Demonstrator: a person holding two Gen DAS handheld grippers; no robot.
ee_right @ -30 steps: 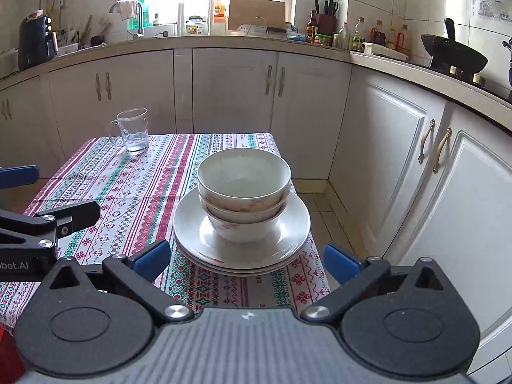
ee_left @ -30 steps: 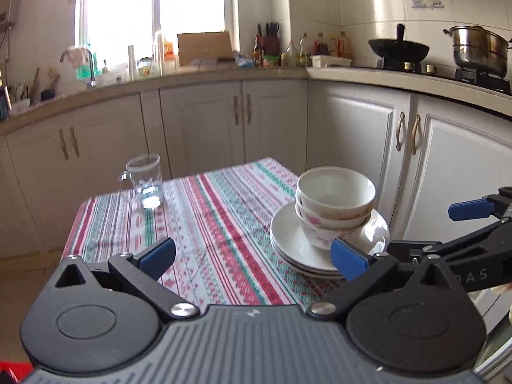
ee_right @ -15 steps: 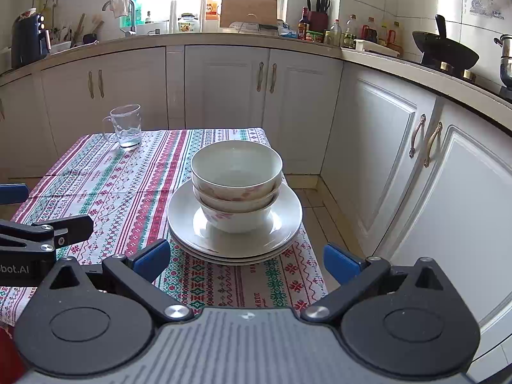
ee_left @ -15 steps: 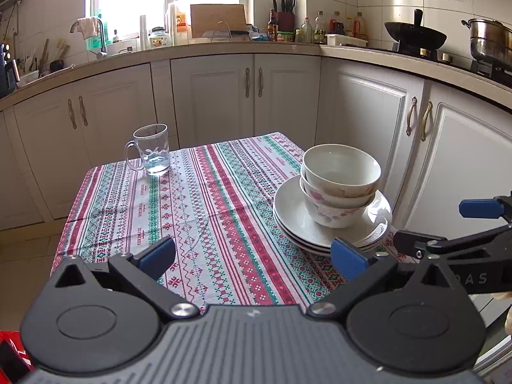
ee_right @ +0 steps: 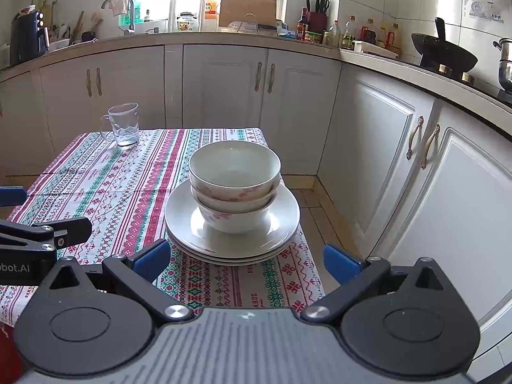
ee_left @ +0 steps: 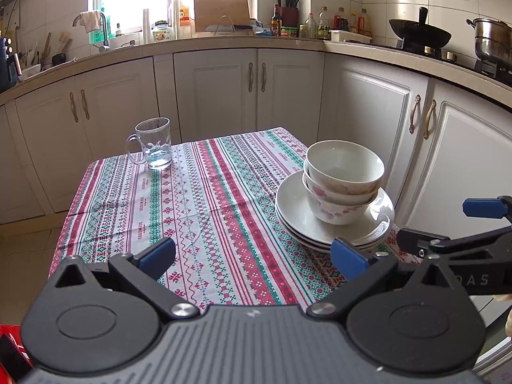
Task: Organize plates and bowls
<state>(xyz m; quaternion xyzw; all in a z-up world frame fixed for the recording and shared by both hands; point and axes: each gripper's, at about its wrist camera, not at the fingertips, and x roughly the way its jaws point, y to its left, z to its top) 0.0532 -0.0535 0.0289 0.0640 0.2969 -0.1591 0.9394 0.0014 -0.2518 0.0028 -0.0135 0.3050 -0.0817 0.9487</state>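
Three nested white bowls (ee_right: 235, 172) (ee_left: 344, 169) with pink flowers stand on a stack of white plates (ee_right: 281, 220) (ee_left: 294, 211) near the right edge of a table with a striped cloth (ee_left: 204, 198). My left gripper (ee_left: 252, 254) is open and empty, held back from the table's near edge, left of the stack. My right gripper (ee_right: 246, 257) is open and empty too, in front of the plates and apart from them. Each gripper's blue-tipped fingers (ee_left: 480, 208) (ee_right: 12, 192) show at the side of the other view.
A glass mug (ee_left: 153, 142) (ee_right: 123, 124) stands at the far left corner of the table. White cabinets (ee_right: 380, 147) run close along the table's right and far sides, with a narrow strip of floor between. A wok (ee_left: 419, 33) and a pot (ee_left: 492, 43) sit on the counter.
Both grippers have drawn back and risen slightly, so the table and the stack look further off. The bowls and plates have not moved. Both stay open.
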